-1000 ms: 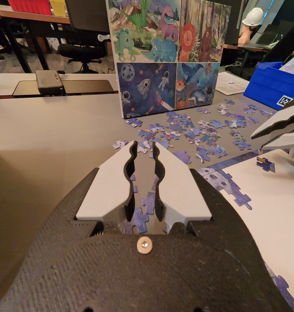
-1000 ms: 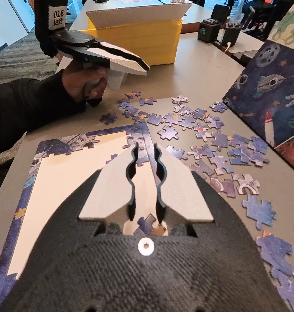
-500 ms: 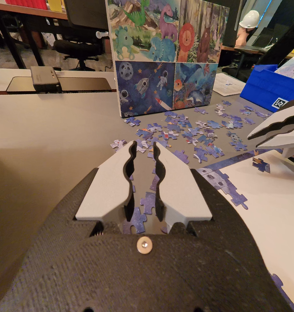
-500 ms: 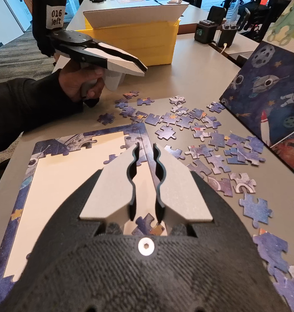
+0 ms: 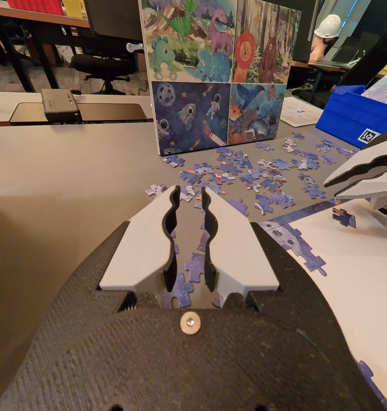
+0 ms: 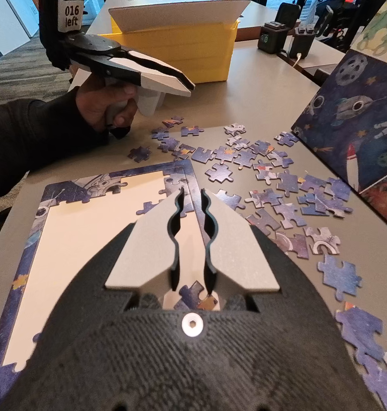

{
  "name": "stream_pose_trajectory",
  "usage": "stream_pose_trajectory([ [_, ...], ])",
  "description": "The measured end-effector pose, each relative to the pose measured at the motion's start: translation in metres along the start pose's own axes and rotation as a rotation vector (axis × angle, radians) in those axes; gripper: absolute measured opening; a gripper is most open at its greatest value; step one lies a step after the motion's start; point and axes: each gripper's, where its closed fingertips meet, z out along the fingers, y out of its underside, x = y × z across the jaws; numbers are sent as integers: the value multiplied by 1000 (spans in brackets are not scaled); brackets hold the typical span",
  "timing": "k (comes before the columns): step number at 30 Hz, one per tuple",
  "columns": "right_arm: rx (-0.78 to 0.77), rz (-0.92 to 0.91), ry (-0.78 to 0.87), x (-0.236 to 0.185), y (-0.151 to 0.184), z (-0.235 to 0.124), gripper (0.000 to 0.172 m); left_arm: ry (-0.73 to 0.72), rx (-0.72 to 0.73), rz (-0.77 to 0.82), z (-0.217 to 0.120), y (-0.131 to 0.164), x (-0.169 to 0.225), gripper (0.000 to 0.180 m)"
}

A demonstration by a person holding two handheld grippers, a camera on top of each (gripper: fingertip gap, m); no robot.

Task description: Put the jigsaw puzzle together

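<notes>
While nothing is gripped, the left gripper (image 5: 190,191) is held above the table (image 5: 65,178) with a narrow gap between its fingers, scattered puzzle pieces (image 5: 250,173) just ahead. The right gripper (image 6: 192,193), likewise narrow and unladen, is poised over the puzzle frame (image 6: 193,175). One picture box (image 5: 217,75) is propped beyond, seemingly for reference. Loose pieces are too many to count.

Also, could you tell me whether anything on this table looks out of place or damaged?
Nothing looks damaged. Loose blue-purple cardboard puzzle pieces lie scattered on the grey table beside the mostly unfilled puzzle frame, and one stray piece sits unconnected on its white backing.
</notes>
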Motion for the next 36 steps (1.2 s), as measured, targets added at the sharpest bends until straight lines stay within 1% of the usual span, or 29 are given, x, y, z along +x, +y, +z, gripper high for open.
stream_pose_trajectory([
  [24, 6, -8, 0, -2, -2, 0, 12, 0, -1, 1, 0, 0, 0, 17],
  [29, 22, -7, 0, -3, -7, -2, 12, 0, -1, 1, 0, 0, 0, 17],
  [33, 83, 49, -39, -8, -20, -7, 12, 0, -3, 3, 0, 0, 0, 17],
  [36, 112, 60, -30, -6, -27, -12, 12, -1, -4, 4, 0, 0, 0, 17],
])
